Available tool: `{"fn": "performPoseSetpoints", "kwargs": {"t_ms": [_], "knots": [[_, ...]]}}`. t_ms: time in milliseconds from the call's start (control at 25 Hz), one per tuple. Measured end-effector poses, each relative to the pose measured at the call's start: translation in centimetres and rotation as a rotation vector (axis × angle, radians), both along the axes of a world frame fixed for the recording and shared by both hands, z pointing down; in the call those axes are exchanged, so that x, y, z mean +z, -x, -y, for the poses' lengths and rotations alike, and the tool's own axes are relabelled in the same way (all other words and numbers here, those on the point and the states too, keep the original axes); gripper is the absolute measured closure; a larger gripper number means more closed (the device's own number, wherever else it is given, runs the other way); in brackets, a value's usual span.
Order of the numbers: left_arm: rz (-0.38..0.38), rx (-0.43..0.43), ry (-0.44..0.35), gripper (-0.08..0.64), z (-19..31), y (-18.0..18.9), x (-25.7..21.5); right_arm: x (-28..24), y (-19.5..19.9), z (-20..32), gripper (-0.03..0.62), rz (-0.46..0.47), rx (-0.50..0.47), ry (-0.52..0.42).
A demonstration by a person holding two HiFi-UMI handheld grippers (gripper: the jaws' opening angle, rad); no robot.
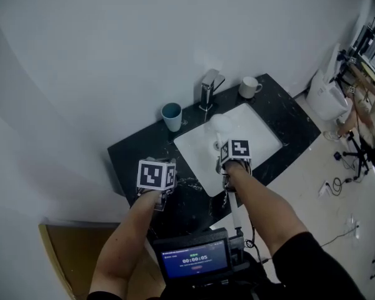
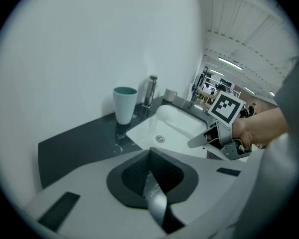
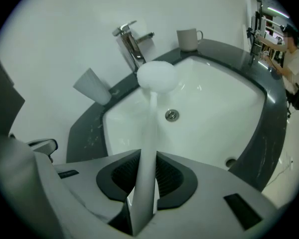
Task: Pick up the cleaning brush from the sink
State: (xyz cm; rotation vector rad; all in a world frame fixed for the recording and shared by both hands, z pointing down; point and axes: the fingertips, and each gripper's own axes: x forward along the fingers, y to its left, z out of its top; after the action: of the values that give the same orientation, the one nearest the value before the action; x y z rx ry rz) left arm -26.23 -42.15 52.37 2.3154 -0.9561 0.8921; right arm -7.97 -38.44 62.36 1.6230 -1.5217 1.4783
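Right tongs (image 3: 142, 180) gripped the one cleaning brush (image 3: 157, 76) over the sink (image 3: 214, 98). Left tongs (image 2: 150, 172) were clenched, empty. Two cups stood on the worktop (image 1: 144, 149): tumbler (image 1: 172, 116) and mug (image 1: 249, 87).

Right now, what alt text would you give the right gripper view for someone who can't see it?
The right gripper is closed on the white handle of a cleaning brush, its round head out over a white sink. Behind stand a faucet, a cup to its left and a white mug to its right, on the dark counter.
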Motion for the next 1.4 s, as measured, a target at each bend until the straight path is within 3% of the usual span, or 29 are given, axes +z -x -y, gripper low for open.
{"fn": "performPoseSetpoints", "kwargs": {"t_ms": [240,400,520,640,720,880,1040,1200,1400], "knots": [[-0.043,-0.011,-0.179,0.548,-3.2,-2.6,-4.6,-8.2,-3.6,-3.5,0.543,0.051,-0.140,-0.275],[-0.068,-0.124,-0.250,0.549,-6.4,-4.7,-6.5,-11.4,-8.4,-6.3,0.543,0.103,-0.237,-0.442],[-0.191,-0.218,-0.321,0.549,-10.2,-7.9,-8.8,-13.5,-12.7,-8.7,0.543,0.135,-0.314,-0.580],[-0.300,-0.310,-0.448,0.549,-15.4,-11.5,-11.5,-16.6,-17.2,-11.4,0.543,0.105,-0.460,-0.731],[-0.297,-0.382,-0.522,0.549,-18.3,-12.6,-13.0,-18.8,-19.3,-13.3,0.543,0.087,-0.549,-0.838],[-0.242,-0.497,-0.624,0.549,-24.2,-12.9,-14.3,-22.6,-21.8,-17.5,0.543,0.086,-0.633,-1.021],[-0.237,-0.576,-0.644,0.549,-28.7,-12.3,-13.4,-23.5,-22.9,-20.3,0.543,0.080,-0.624,-1.105],[-0.242,-0.581,-0.651,0.549,-31.3,-12.9,-12.7,-22.5,-22.9,-22.1,0.545,0.096,-0.576,-1.122],[-0.241,-0.581,-0.670,0.549,-32.9,-13.0,-13.6,-23.3,-22.0,-23.8,0.545,0.074,-0.593,-1.151]]}}
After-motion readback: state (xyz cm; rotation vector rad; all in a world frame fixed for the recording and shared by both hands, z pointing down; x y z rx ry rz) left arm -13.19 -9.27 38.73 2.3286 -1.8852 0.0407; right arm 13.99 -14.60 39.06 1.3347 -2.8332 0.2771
